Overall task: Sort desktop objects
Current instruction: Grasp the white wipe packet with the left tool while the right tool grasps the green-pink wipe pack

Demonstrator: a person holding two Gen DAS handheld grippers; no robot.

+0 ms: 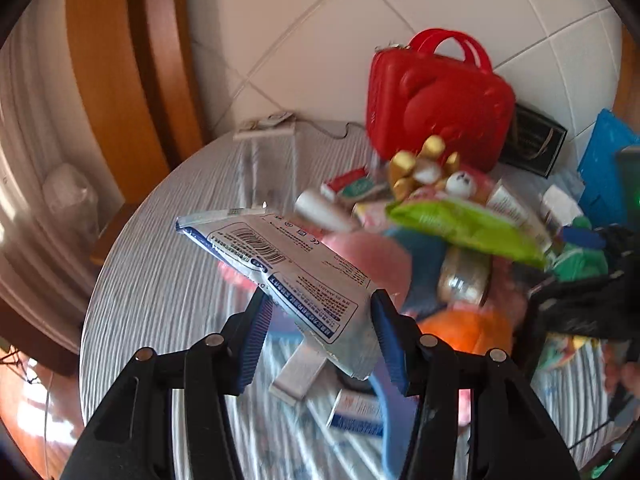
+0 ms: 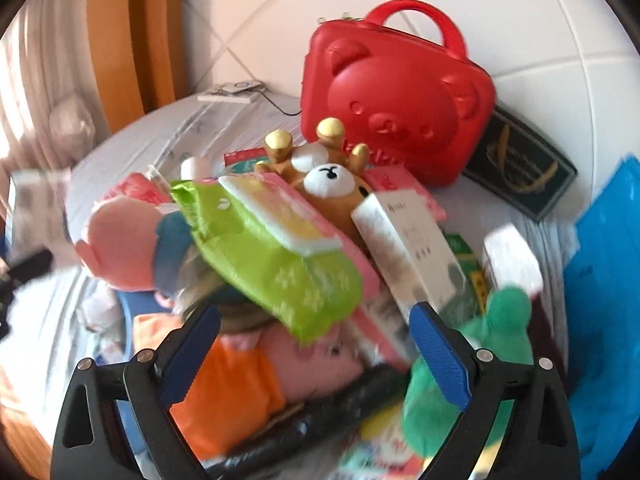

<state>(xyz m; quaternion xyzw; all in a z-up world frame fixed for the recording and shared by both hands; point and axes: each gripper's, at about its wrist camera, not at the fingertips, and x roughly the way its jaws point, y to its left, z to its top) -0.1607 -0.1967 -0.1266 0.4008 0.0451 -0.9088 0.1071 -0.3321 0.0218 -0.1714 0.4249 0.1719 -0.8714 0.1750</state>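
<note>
Left gripper (image 1: pixel 320 330) pinches a flat white packet (image 1: pixel 280 264) by its lower corner; the packet hangs above the table, slanting to the upper left of the frame. Bare striped table (image 1: pixel 160 280) lies left of it, running to the rounded edge. Right gripper (image 2: pixel 316 354) has jaws spread, nothing between the pads, above a crowded pile: green pack (image 2: pixel 272 264), white box (image 2: pixel 408 248). Red case (image 2: pixel 400 92) stands behind against the wall.

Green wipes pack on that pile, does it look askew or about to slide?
Yes. The green wipes pack lies tilted across the heap, propped on the pink plush and boxes rather than flat on the table, so it looks unsteady.
</note>
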